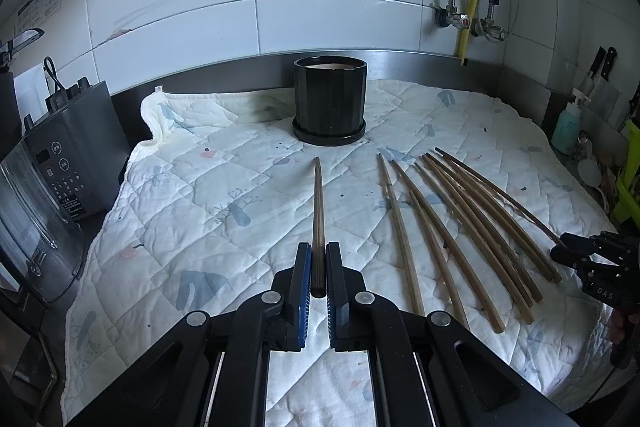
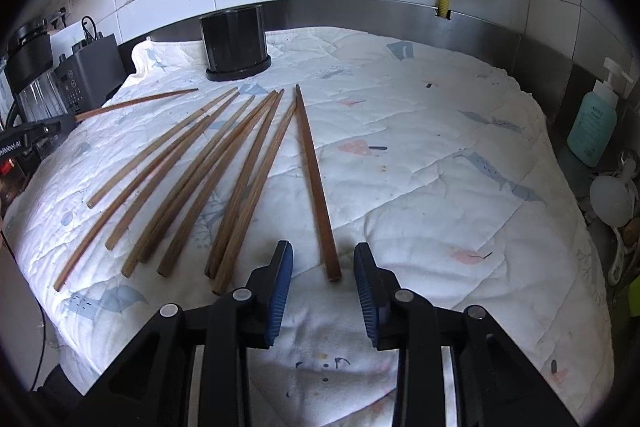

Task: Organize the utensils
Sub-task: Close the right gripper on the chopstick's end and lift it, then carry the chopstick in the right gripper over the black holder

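A: What is the left tool (image 1: 318, 269) holding?
B: It is clamping one chopstick (image 1: 318, 211), pointing toward the black holder (image 1: 330, 99).
A: And the right tool (image 2: 324, 269)?
B: It is gaping wide, straddling the end of a single chopstick (image 2: 316, 183) beside the loose chopsticks (image 2: 208, 179) lying on the quilted cloth (image 2: 440, 187).

Holder (image 1: 330, 99) contents hidden; appliance (image 1: 36, 211) cropped.

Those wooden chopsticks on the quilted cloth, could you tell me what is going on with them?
The left gripper is shut on one brown wooden chopstick, pointing toward the black ribbed cylindrical holder. The right gripper is open around the end of the rightmost loose chopstick. The others lie fanned on the white quilted cloth.
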Tool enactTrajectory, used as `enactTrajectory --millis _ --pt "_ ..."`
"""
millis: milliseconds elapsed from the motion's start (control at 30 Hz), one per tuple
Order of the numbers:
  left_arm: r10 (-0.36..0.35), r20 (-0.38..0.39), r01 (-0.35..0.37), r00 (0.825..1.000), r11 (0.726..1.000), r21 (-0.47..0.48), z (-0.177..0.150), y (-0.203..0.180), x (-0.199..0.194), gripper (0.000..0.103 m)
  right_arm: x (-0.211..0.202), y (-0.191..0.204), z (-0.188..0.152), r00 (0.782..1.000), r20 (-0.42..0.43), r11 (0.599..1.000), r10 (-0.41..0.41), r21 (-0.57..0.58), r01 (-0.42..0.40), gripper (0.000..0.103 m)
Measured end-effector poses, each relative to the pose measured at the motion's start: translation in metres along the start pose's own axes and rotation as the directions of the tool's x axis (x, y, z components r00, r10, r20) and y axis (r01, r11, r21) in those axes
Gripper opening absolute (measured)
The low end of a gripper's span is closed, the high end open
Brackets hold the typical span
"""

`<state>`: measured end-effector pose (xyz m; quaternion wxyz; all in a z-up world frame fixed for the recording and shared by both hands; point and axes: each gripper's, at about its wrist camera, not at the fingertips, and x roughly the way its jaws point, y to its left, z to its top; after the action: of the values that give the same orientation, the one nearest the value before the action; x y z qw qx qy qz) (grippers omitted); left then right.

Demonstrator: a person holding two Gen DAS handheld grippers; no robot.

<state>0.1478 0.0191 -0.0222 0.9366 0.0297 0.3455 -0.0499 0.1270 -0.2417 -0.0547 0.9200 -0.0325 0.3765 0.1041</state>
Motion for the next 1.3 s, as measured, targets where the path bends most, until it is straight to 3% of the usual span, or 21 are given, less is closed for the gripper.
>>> enactTrajectory --millis 100,433,633,967,1300 --pt "0.000 -0.002 0.000 1.000 1.000 0.002 0.000 -0.001 0.002 0.006 0.000 0.001 -0.001 1.000 0.018 1.000 -0.004 -0.002 0.004 0.034" --pt "0.003 0.009 -0.003 1.000 1.000 0.004 0.004 -0.003 0.000 0.006 0.000 0.013 -0.002 0.997 0.044 0.995 -0.070 -0.070 0.073 0.010" --pt "0.003 0.036 -0.004 0.999 1.000 0.011 0.012 0.001 -0.010 0.006 -0.014 0.012 0.006 0.993 0.080 0.995 -0.090 -0.036 0.093 0.009" --pt "-0.030 0.065 0.029 0.997 0.999 0.017 0.034 0.008 -0.026 0.006 -0.055 0.019 0.056 0.977 0.195 0.994 -0.084 -0.052 0.096 0.009" --pt "-0.031 0.090 0.029 0.995 0.999 0.017 0.065 0.028 -0.034 0.006 -0.062 0.023 0.106 0.976 0.206 0.987 -0.065 -0.133 0.094 0.009"
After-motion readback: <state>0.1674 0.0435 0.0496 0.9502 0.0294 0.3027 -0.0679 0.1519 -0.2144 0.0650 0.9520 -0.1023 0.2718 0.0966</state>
